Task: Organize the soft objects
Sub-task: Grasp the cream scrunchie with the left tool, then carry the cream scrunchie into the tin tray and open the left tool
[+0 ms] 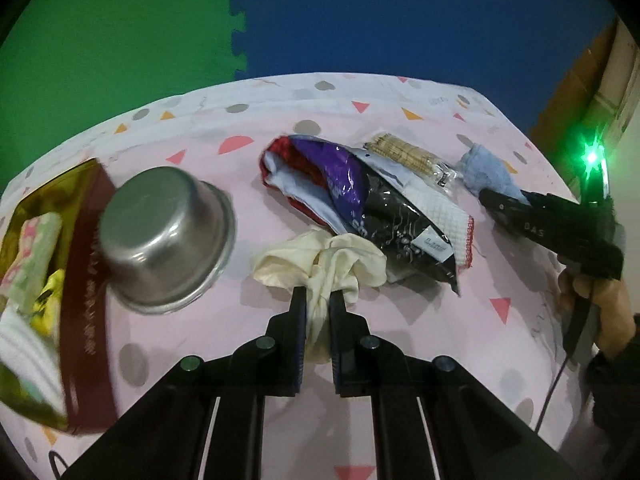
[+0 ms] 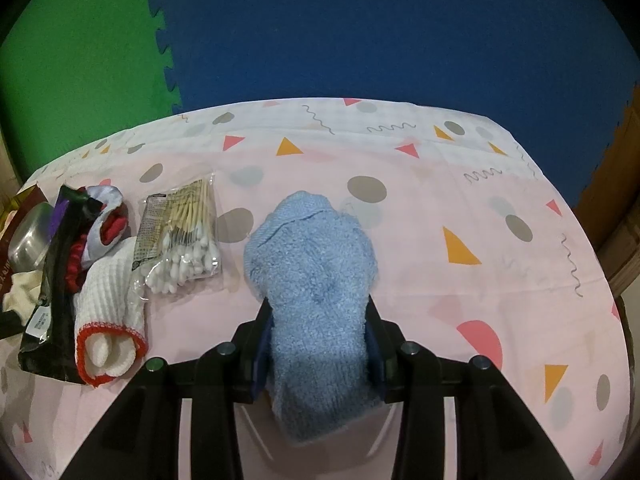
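Left gripper (image 1: 319, 300) clamped on the limp, light cream satin cloth (image 1: 320, 264) at table centre, right gripper (image 2: 318, 320) clamped on the bulky, compressible blue terry towel (image 2: 312, 276) at 3 o'clock; both likely best pinched mid-bunch.

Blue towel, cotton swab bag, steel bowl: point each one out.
blue towel (image 2: 316, 276), right wrist view, middle of its fluffy bulk.
cotton swab bag (image 2: 182, 236), right wrist view, on the swab bundle.
steel bowl (image 1: 160, 220), left wrist view, upturned base.
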The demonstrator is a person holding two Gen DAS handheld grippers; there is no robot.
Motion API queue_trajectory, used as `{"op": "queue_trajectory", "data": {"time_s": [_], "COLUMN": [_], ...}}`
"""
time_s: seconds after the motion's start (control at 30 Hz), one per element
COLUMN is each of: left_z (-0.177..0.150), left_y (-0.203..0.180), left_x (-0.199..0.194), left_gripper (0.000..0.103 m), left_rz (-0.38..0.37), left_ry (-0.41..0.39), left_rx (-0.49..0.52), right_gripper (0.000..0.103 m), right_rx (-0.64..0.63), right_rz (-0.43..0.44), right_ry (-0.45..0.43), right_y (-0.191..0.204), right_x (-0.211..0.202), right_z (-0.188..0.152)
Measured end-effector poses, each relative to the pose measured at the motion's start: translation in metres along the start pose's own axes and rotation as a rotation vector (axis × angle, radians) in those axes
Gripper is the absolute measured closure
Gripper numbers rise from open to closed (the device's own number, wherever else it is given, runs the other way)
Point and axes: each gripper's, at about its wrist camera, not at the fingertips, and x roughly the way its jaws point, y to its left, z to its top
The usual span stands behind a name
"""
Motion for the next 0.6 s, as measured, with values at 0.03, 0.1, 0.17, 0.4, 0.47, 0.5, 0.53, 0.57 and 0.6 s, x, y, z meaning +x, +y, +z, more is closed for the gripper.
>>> {"op": "queue_trajectory", "data": {"time_s": [0.03,0.1,0.17,0.4,0.47,0.5,0.53,0.57,0.6], "left_z": [-0.002,-0.005,-0.007,-0.01,-0.01,-0.01,-0.009,-0.009,-0.008], "left_y": [0.001,0.005,0.007,0.015,0.017,0.018,0.019,0.021,0.022], "left_x": [-0.004,-0.014,-0.023,-0.048,-0.054,-0.057,-0.06,-0.063,-0.067], "left_gripper": [0.094,0.094,0.094,0.094,0.094,0.094,0.094,0.094,0.094], "left_rz": [-0.002,0.0,0.01,0.016,0.018,0.017,0.016,0.017,0.02], "left_ry": [-0.004,-0.014,-0.023,-0.06,-0.07,-0.075,-0.082,-0.088,-0.096], "left_rx": [-0.003,-0.005,-0.006,-0.022,-0.025,-0.028,-0.03,-0.032,-0.032], "right_gripper": [0.062,0.062,0.062,0.062,0.062,0.062,0.062,0.062,0.062], "right_rx": [0.0,0.001,0.001,0.001,0.0,0.001,0.001,0.001,0.001], "right_rz": [0.0,0.0,0.001,0.0,-0.001,0.0,0.0,0.0,0.0], "right_ry": [0.0,0.0,0.0,0.0,0.0,0.0,0.0,0.0,0.0], "right_y": [0.0,0.0,0.0,0.0,0.0,0.0,0.0,0.0,0.0], "right_x": [0.0,0.0,0.001,0.001,0.001,0.001,0.0,0.0,0.0], "right_z": [0.0,0.0,0.0,0.001,0.001,0.001,0.001,0.001,0.001]}}
